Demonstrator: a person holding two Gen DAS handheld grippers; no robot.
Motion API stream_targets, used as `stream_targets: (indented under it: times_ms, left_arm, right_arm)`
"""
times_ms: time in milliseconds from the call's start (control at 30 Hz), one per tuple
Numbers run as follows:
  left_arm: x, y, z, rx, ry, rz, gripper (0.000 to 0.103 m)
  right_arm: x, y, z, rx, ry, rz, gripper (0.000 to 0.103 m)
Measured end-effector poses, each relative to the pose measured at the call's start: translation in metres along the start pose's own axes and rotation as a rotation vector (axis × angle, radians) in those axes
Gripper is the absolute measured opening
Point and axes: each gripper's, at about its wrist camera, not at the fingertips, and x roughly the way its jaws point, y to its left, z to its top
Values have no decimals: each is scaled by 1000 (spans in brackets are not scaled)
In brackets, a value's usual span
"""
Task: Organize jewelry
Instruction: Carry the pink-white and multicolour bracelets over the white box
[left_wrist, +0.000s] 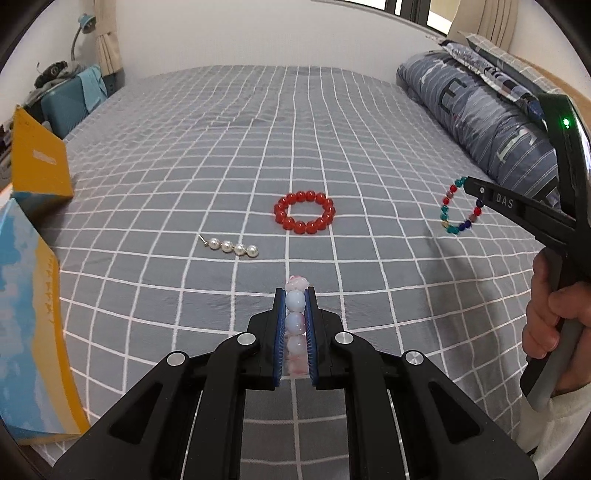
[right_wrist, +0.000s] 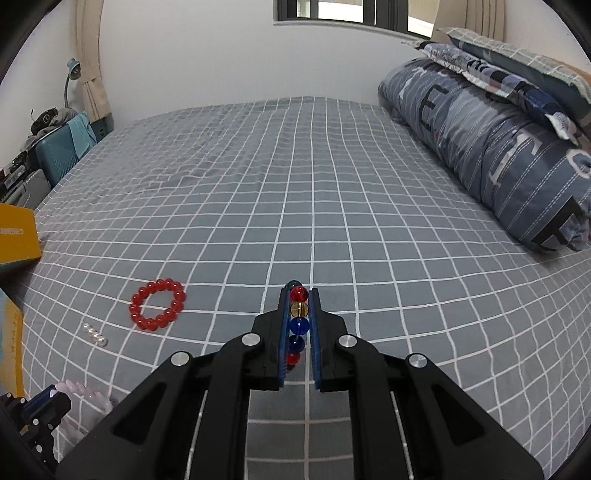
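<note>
A pale pink beaded bracelet (left_wrist: 295, 321) is clamped edgewise in the left gripper (left_wrist: 294, 295); a multicoloured one (right_wrist: 298, 325) in the right gripper (right_wrist: 299, 295), both lifted clear of the bed (left_wrist: 369, 147), probably for boxing; the red bracelet (left_wrist: 304, 217) and pearl string (left_wrist: 232, 247) are left lying there.

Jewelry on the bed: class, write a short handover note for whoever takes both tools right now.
Left tool: shut on the pale pink-and-white bead bracelet, held above the bed.
Right tool: shut on the multicoloured bead bracelet, which hangs clear of the bedspread.
Still lying on the bed: the red bead bracelet and, to its left, the short pearl strand.
The open yellow-and-blue box stands at the left edge; its inside is not visible.
Done: two bracelets picked up. Left: put both away, presumably in the box, then collect the red bracelet and pearls.
</note>
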Motion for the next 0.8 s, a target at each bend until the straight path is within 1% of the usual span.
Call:
stream_targets:
  times_ms: [500, 800]
  left_arm:
    - [-52, 24, -9, -53, -38, 30, 10]
    - [-89, 41, -18, -68, -78, 50, 10]
  right_arm:
    - [-70, 15, -5, -5, -46, 20, 9]
    - [-118, 37, -21, -30, -83, 41, 9]
